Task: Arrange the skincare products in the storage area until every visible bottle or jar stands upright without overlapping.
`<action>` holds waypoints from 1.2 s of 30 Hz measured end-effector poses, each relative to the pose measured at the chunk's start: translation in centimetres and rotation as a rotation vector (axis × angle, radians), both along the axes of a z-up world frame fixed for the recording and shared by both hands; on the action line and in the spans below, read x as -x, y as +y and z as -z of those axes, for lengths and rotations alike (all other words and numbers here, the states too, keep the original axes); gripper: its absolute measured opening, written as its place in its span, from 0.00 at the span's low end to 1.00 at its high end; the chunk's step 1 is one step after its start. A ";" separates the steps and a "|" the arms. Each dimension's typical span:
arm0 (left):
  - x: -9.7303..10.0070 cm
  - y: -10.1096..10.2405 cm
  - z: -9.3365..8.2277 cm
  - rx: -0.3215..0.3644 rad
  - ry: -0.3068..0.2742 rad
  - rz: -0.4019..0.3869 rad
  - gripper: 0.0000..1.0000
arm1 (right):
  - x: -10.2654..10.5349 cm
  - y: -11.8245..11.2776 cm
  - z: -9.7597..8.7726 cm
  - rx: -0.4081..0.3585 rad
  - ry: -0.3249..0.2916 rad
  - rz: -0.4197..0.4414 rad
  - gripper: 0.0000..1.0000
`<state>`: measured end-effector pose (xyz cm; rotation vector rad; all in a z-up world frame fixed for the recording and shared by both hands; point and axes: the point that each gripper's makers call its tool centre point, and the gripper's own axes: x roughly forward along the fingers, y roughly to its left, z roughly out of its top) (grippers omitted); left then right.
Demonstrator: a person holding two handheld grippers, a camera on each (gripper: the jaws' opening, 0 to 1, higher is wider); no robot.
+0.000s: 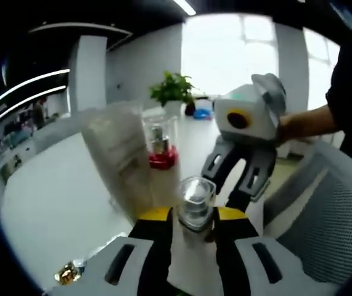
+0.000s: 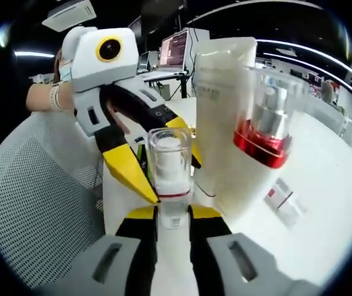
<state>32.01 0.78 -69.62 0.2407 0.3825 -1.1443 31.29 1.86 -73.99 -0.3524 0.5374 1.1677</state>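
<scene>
A small bottle with a clear cap point(image 1: 196, 200) point(image 2: 171, 166) stands upright between both grippers above the white table point(image 1: 52, 203). My left gripper point(image 1: 193, 217) has its yellow pads closed against it. My right gripper point(image 2: 172, 217) is shut on its lower part. The right gripper point(image 1: 223, 191) reaches in from the right in the left gripper view, and the left gripper point(image 2: 176, 180) flanks the bottle in the right gripper view. Just beyond stand a tall frosted white tube point(image 1: 120, 157) point(image 2: 219, 105) and a clear-capped pump bottle with a red collar point(image 1: 161, 145) point(image 2: 265, 123), both upright and close together.
A grey mesh chair point(image 1: 330, 216) point(image 2: 34, 203) is beside the table edge. A small white and red box point(image 2: 285, 198) lies flat on the table. A gold-coloured item point(image 1: 68, 271) lies near my left jaw. A potted plant point(image 1: 172, 89) stands far back. A person's hand point(image 1: 299, 126) holds the right gripper.
</scene>
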 end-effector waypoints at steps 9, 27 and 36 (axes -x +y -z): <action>-0.1 1.5 0.9 -0.069 0.034 -0.016 0.31 | 0.1 0.0 0.0 0.007 -0.002 -0.011 0.19; 0.0 2.4 3.0 -0.171 0.070 -0.019 0.32 | 0.1 -0.5 0.5 0.036 0.003 -0.002 0.18; 0.4 2.3 3.6 -0.192 0.084 -0.007 0.29 | 0.2 -1.1 0.6 0.037 0.021 0.039 0.18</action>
